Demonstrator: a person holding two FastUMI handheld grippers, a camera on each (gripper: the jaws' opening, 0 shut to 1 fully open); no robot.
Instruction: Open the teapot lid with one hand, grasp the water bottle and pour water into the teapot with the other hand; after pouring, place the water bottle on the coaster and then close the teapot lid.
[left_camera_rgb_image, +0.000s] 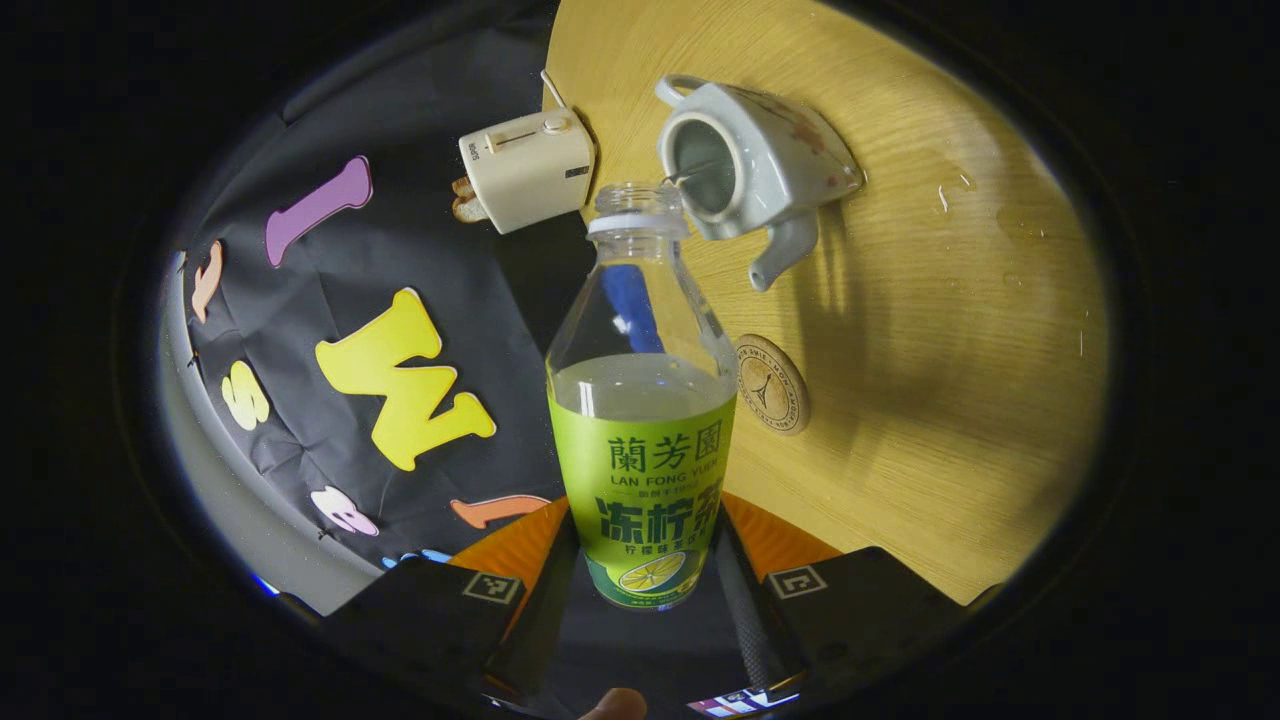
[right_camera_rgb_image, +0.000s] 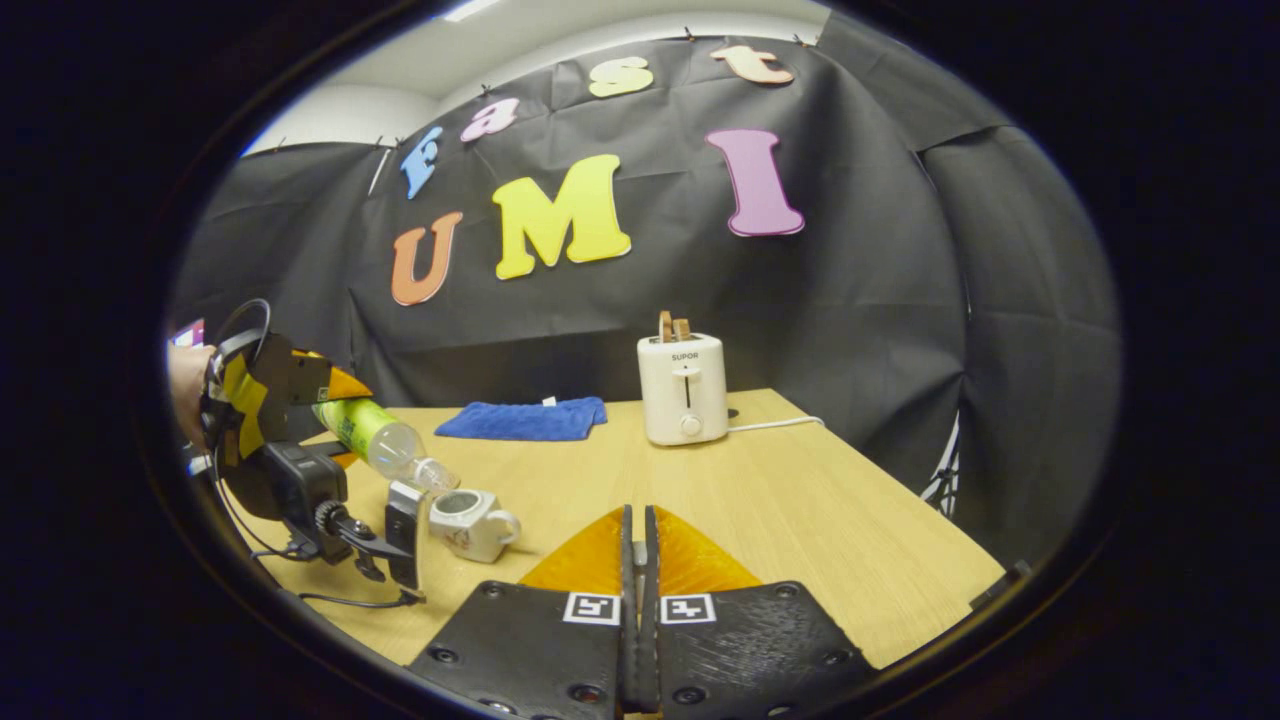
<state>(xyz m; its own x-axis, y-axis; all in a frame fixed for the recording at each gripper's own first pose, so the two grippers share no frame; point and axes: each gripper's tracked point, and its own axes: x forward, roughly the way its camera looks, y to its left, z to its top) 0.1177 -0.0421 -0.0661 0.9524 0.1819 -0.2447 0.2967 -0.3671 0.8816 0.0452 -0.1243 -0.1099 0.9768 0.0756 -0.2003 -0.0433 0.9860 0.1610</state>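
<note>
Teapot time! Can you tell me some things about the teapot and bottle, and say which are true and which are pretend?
1. The teapot has no lid on. True.
2. The water bottle has its cap on. False: its neck is open.
3. The left tongs hold the bottle. True.
4. The bottle stands on the coaster. False: it is tipped toward the teapot.
5. The right tongs are wide open. False: they are shut, with no lid showing between them.

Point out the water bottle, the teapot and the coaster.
water bottle (left_camera_rgb_image: 640, 470), left gripper view, on its label.
teapot (left_camera_rgb_image: 790, 150), left gripper view, on its body.
coaster (left_camera_rgb_image: 771, 384), left gripper view, on its printed face.
</note>
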